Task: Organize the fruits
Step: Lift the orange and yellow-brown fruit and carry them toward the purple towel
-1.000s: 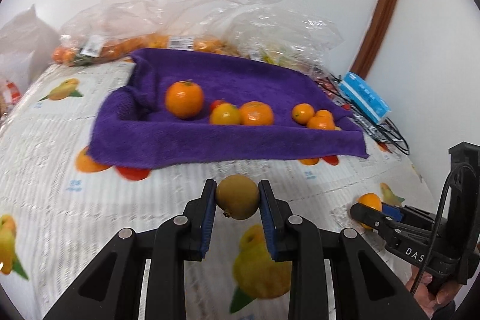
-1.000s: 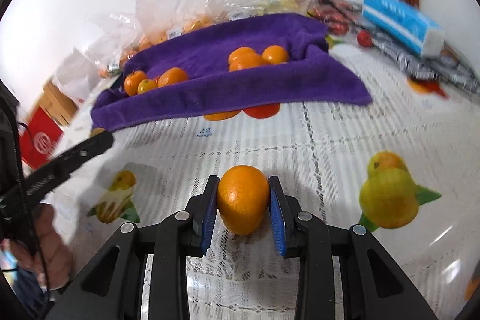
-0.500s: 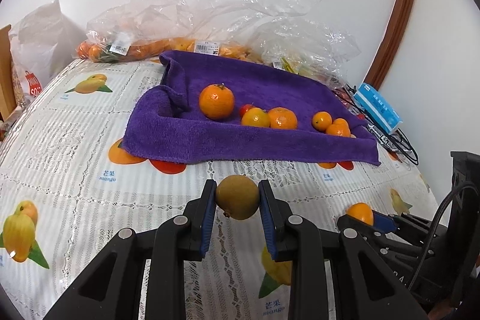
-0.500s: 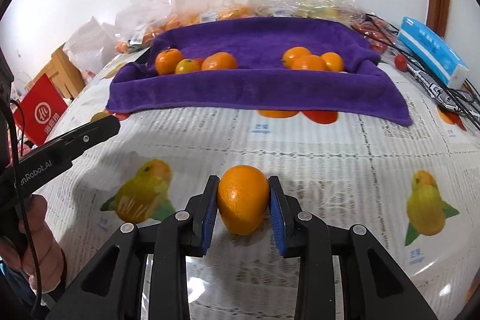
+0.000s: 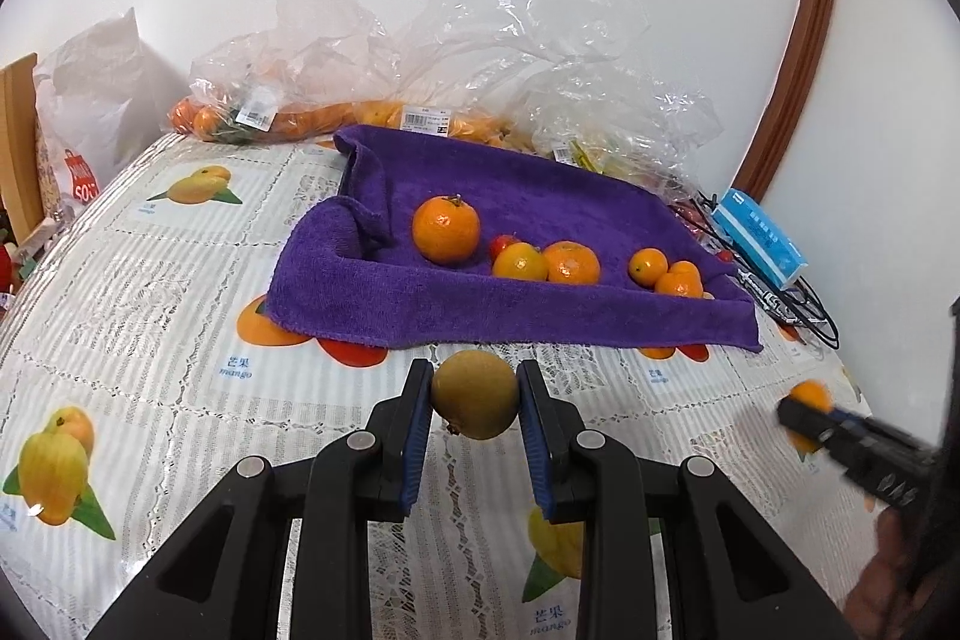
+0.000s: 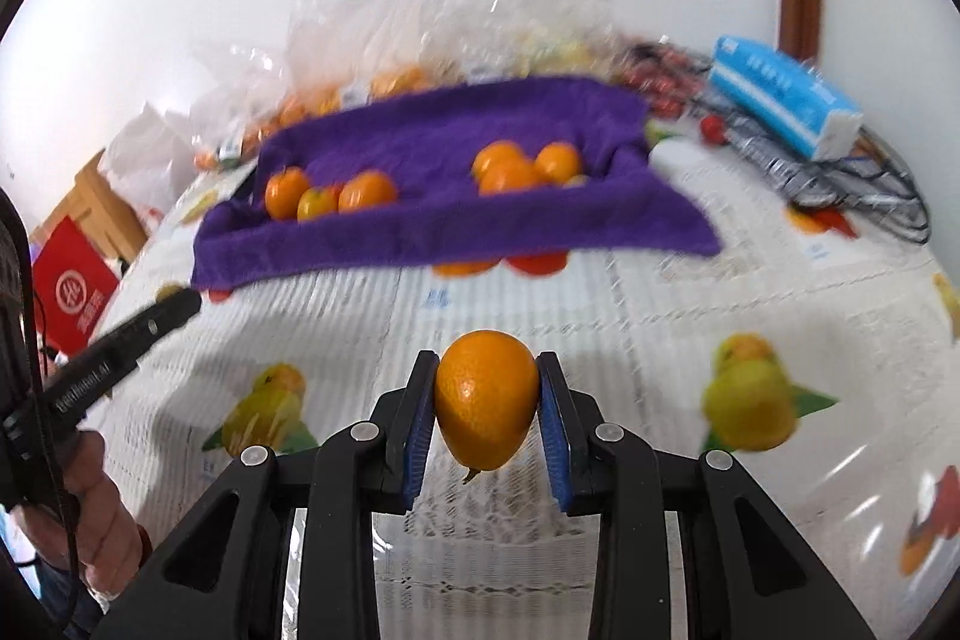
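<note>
Left wrist view: left hand-held gripper (image 5: 474, 400) clamps brownish-green round fruit (image 5: 475, 402) above bench (image 5: 150, 316), just short of purple towel (image 5: 510, 304) holding oranges (image 5: 446, 228). Right wrist view: right hand-held gripper (image 6: 485, 403) clamps orange fruit (image 6: 485, 397) above bench, towel beyond.

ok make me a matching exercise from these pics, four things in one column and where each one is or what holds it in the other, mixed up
Things
1. brownish-green round fruit
2. large orange with a stem
3. blue and white packet
4. oval orange fruit

Places
A. lying on the purple towel
B. clamped in the right hand-held gripper
C. clamped in the left hand-held gripper
D. on the table right of the towel, on black cables

Pairs: 1-C, 2-A, 3-D, 4-B
</note>
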### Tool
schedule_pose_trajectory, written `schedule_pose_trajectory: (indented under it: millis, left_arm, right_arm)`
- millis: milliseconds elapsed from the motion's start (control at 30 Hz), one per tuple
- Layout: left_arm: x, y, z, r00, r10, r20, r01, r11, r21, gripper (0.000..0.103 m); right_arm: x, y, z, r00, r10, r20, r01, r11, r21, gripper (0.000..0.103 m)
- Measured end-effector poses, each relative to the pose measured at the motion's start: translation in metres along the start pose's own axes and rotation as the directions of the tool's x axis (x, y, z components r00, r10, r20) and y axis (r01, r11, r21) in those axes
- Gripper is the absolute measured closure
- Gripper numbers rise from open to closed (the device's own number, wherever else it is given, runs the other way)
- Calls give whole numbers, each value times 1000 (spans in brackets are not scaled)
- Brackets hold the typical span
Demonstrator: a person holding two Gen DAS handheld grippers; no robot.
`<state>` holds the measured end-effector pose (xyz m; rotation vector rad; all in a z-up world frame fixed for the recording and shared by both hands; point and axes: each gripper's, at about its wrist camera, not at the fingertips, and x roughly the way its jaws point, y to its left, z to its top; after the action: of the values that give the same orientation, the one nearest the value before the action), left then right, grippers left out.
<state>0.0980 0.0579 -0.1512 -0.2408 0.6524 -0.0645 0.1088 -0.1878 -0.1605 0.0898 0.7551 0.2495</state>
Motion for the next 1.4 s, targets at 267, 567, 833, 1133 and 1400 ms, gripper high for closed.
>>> schedule_pose_trajectory:
  millis: [267,567,833,1133,1400]
  left_arm:
    - [-7,-1,-4,1000,22,17,-22,1000,-1,76]
    - [-21,-8,-14,999,34,23,-34,999,-6,76]
    - [-49,-21,-8,1000,8,29,-7,1000,-6,76]
    - [-90,-37,7,998,-33,56,33,999,6,76]
    - [-112,-52,18,996,-28,88,25,999,35,76]
  right_arm:
    - [-26,2,8,998,-1,56,2,1000,-24,71]
    - [-44,7,-3,997,25,72,-22,999,-47,71]
    - [-65,7,-3,995,27,101,-21,998,-54,71]
    - [-91,11,-1,989,19,145,-12,999,-49,71]
    - [-116,12,6,983,18,184,-10,999,-42,71]
